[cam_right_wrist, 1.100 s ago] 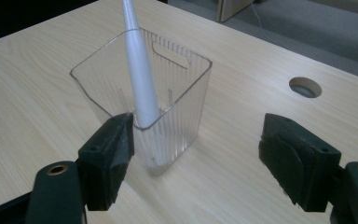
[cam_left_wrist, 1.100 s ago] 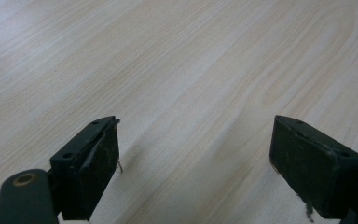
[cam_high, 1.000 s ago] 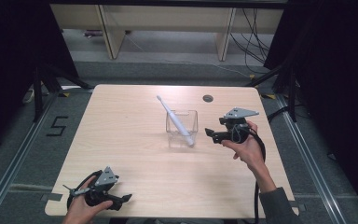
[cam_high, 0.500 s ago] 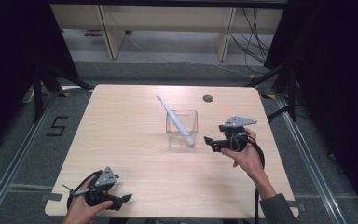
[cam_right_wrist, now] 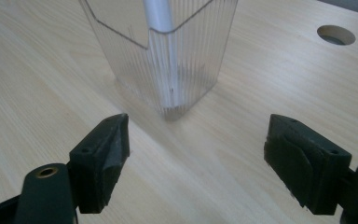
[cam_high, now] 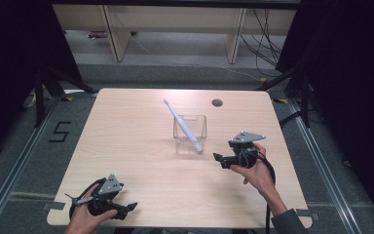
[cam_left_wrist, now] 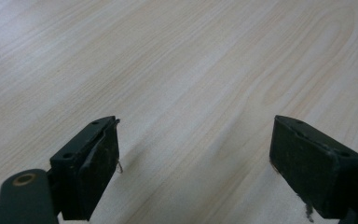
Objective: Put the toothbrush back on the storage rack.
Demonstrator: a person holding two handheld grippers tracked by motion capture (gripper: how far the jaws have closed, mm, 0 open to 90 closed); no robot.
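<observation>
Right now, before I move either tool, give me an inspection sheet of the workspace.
Surface: pale wood table, round hole near far edge.
Job's things: clear ribbed cup upright; toothbrush leaning in it, head up and out over the rim.
Clutter: nothing seen.
Grippers: right tool open, empty, pointing at the cup, apart from it; left tool open, empty, at near left edge.
Cables: one trails from each tool; more on the floor beyond the table.
Surroundings: wooden shelving behind, dark curtains at the sides, "5" marked on floor.
</observation>
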